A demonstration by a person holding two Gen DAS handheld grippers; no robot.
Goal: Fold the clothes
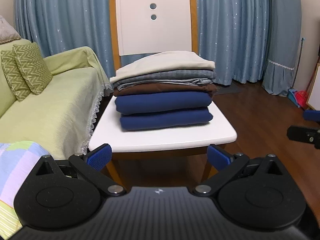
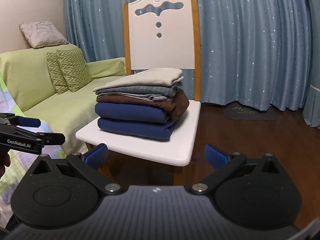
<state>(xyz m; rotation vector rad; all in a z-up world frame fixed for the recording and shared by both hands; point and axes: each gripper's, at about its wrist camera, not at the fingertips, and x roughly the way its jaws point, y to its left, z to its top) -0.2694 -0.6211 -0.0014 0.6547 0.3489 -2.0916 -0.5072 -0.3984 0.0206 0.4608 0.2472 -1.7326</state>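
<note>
A white chair (image 1: 160, 138) with orange-brown side rails stands on a dark wooden floor (image 1: 260, 120) before star-dotted blue curtains (image 2: 250, 50). Beside it is a sofa (image 1: 50, 110) under a pale green lace-edged cover, bearing two green zigzag cushions (image 2: 69, 71) and a grey pillow (image 2: 41, 33) on its backrest. A dark mat (image 2: 250, 113) lies by the curtains.

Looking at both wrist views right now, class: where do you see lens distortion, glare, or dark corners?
Left wrist view: the blue curtains bow outward, the frame corners go black, and the white chair seat carries a soft sheen. Right wrist view: the same bowing and dark corners; the folded clothes stack stays sharp, as do the open right gripper and open left gripper.
</note>
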